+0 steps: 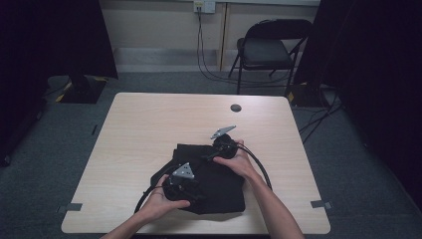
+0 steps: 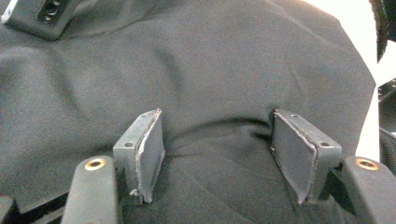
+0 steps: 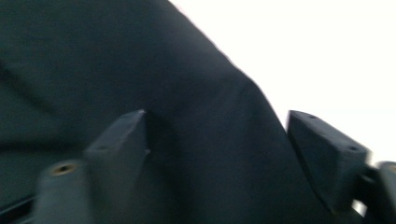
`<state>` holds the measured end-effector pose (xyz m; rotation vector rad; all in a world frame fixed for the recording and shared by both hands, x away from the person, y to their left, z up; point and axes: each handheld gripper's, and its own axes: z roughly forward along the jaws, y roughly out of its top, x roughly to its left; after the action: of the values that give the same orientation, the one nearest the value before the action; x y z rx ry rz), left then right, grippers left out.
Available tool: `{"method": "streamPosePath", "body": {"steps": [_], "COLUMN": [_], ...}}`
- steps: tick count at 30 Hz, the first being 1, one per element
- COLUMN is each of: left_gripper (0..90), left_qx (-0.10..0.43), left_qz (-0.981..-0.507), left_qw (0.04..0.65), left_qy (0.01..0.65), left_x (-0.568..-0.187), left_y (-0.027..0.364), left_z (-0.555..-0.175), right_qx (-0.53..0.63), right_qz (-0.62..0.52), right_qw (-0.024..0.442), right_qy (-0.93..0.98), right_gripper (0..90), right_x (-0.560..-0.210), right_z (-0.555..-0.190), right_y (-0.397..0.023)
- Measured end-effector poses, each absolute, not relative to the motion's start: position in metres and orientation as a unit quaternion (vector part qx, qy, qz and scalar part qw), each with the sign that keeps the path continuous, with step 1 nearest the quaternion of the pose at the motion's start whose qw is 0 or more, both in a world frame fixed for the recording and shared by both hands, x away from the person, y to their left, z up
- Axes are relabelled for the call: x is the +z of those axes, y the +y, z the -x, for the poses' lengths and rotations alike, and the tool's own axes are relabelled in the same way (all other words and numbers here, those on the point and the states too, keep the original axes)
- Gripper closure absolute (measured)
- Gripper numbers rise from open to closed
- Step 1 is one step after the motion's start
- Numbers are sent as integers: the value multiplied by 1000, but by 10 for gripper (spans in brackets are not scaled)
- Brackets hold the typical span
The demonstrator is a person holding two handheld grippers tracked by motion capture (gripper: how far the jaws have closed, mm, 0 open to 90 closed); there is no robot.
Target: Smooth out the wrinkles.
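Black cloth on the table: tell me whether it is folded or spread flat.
Folded. The black cloth lies as a compact, bunched block on the table, with layered edges and creases under both grippers.

The cloth (image 1: 219,181) is plain black, without pattern. The worktop (image 1: 149,129) is pale wood-grain beige with a small dark grey disc (image 1: 235,108). Each claw is black: left claw (image 2: 217,154), right claw (image 3: 217,158). The folding chair (image 1: 268,50) is black; the floor (image 1: 348,149) is dark grey.
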<state>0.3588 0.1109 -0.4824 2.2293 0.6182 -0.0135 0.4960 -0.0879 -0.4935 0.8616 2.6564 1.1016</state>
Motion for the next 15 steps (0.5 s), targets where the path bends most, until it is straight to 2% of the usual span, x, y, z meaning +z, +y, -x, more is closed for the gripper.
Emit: {"method": "streamPosePath", "body": {"steps": [5, 6, 8, 11, 15], "left_gripper": [346, 343, 341, 341, 341], "left_qx": [-4, -2, -3, -5, -1], "left_qz": [-880, -879, -879, -876, -876], "left_qw": [405, 407, 407, 409, 409], "left_qy": [247, 247, 249, 255, 254], "left_x": [-484, -485, -485, -486, -486], "left_y": [111, 111, 111, 110, 110], "left_z": [-359, -359, -360, -361, -362], "right_qx": [392, 393, 392, 390, 393], "right_qz": [-288, -292, -291, -286, -283], "right_qw": [21, 16, 11, 21, 29], "right_qy": [874, 872, 872, 875, 875], "right_gripper": [558, 585, 697, 748, 757], "right_x": [-493, -493, -491, -488, -482], "right_z": [-494, -494, -494, -492, -491], "right_y": [-97, -98, -98, -96, -95]}}
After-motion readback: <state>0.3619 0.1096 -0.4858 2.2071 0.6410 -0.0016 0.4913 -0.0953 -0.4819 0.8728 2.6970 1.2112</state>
